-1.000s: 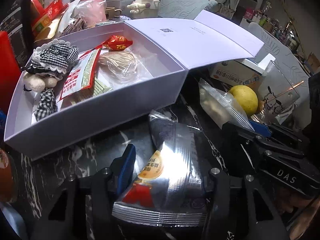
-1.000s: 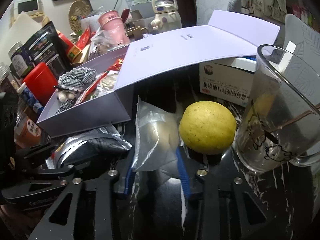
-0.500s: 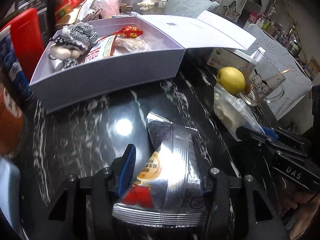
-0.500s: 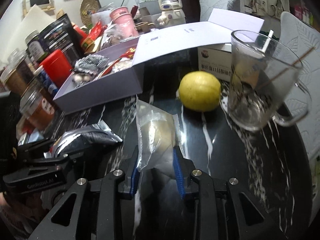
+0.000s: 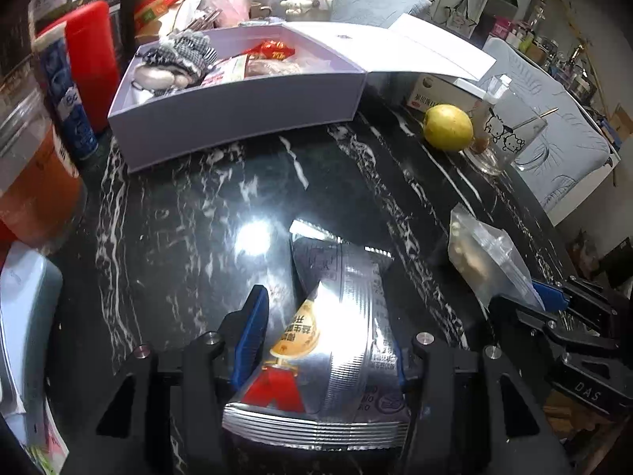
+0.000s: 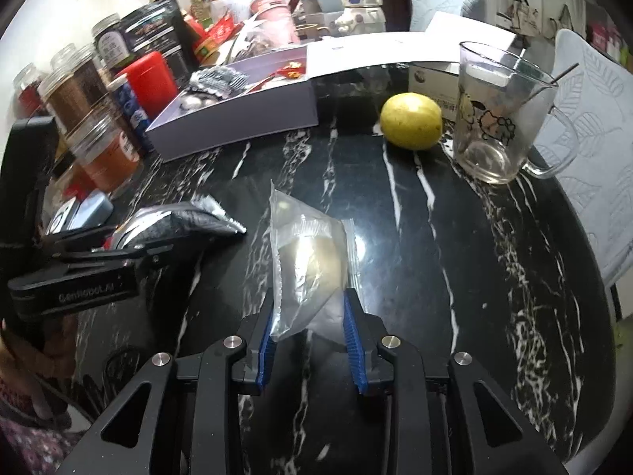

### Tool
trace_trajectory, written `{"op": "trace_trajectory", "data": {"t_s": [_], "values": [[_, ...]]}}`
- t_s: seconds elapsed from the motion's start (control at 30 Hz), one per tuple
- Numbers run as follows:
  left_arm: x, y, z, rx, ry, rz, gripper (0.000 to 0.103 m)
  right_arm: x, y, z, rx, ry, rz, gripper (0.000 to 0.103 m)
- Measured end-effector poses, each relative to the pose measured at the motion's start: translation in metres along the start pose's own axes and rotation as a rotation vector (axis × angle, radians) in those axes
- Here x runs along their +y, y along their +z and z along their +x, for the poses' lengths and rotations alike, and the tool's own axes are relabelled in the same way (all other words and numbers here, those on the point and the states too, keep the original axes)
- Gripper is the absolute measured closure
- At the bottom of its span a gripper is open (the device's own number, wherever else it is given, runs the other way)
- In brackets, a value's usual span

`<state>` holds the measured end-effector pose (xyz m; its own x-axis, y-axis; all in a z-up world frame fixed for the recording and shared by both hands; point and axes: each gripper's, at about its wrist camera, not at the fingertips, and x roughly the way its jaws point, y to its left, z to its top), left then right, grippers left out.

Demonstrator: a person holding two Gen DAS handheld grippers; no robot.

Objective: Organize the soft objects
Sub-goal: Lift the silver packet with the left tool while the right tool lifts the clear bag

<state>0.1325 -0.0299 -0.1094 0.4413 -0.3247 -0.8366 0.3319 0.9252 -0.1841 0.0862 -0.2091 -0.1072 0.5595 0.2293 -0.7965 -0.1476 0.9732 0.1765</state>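
Two packets gripped, one per gripper. Left gripper (image 5: 322, 332) clamped on foil pouch (image 5: 336, 328), right gripper (image 6: 310, 330) pinching clear bag (image 6: 306, 265) by its lower end, contents hanging forward. Held clear of table (image 6: 455, 237), likely for carrying to box (image 6: 237, 126), well ahead and left of both, already holding soft items.

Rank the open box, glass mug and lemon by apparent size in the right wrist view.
1. Open box, clearly largest.
2. Glass mug.
3. Lemon, smallest.
Mug and lemon stand side by side at like distance, so their order holds.
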Motion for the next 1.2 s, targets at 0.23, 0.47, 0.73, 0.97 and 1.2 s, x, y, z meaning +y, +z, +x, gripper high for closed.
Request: {"op": "trace_trajectory", "data": {"t_s": [0.23,0.47,0.73,0.97,1.2], "values": [[0.002,-0.004,0.000,-0.026,0.001,0.032,0.051,0.000,0.000,0.014,0.039,0.019,0.031,0.034],[0.008,0.000,0.001,-0.045,-0.002,0.008,0.051,0.000,0.010,0.023,0.027,0.020,0.044,0.034],[0.004,0.000,0.003,-0.058,0.013,0.031,0.051,0.009,0.010,0.027,-0.012,0.036,0.006,0.059],[0.006,-0.001,-0.001,-0.050,-0.025,0.010,0.052,0.009,0.009,0.019,-0.037,0.078,0.008,0.073],[0.003,-0.003,-0.024,-0.091,-0.030,0.014,0.052,0.023,0.005,0.005,-0.069,0.100,-0.027,0.073]]}}
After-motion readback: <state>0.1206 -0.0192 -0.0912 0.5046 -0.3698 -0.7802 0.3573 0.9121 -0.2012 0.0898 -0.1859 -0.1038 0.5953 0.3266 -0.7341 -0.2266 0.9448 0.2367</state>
